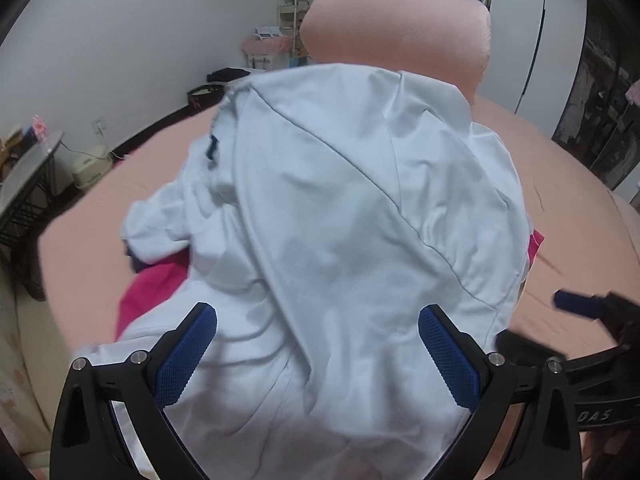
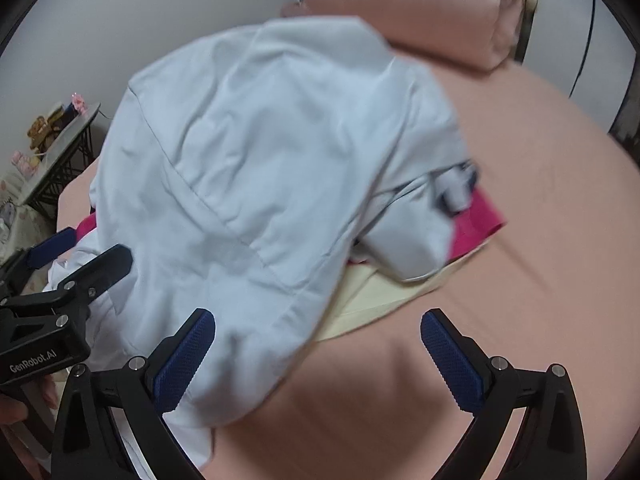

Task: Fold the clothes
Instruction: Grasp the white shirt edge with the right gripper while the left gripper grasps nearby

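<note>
White garment (image 1: 340,208) is heaped on pink bed (image 1: 560,168), frame centre. Left gripper (image 1: 318,354) jaws wide w/ cloth spread between; right gripper (image 2: 318,354) jaws wide, cloth draped at left jaw only.

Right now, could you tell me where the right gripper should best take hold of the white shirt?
Probably the white shirt's near rounded edge, which hangs bunched beside the right gripper's left finger. Both jaws stand open, so come in low from the bare sheet side. The flat middle offers nothing to pinch.
</note>
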The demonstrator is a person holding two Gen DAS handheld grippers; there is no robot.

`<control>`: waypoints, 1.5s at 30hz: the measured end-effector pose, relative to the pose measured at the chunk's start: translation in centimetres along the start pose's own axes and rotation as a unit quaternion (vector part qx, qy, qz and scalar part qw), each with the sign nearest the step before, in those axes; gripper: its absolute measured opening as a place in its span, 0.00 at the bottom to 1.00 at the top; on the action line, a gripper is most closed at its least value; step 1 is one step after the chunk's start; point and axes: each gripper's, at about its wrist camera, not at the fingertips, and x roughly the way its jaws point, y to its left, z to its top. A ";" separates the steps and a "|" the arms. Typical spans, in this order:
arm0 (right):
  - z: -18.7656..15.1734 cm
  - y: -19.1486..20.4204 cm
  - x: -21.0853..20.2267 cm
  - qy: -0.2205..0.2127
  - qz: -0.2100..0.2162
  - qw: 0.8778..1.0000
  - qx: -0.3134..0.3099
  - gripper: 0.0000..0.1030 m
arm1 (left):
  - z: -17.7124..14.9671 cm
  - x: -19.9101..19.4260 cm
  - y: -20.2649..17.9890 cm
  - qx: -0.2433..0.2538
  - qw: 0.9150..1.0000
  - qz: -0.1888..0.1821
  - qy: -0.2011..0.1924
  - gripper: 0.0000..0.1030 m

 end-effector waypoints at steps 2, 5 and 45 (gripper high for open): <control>0.3 -0.1 1.1 0.005 0.001 1.000 0.006 1.00 | 0.1 0.8 0.0 0.004 1.000 0.002 -0.006 0.98; 0.6 -0.2 2.5 0.009 0.008 1.000 0.011 0.89 | 0.3 1.9 0.2 0.006 1.000 -0.010 -0.010 0.95; -0.4 1.3 -4.8 -0.112 0.068 0.991 -0.039 0.03 | -4.3 0.1 -4.4 0.112 0.979 -0.167 0.018 0.06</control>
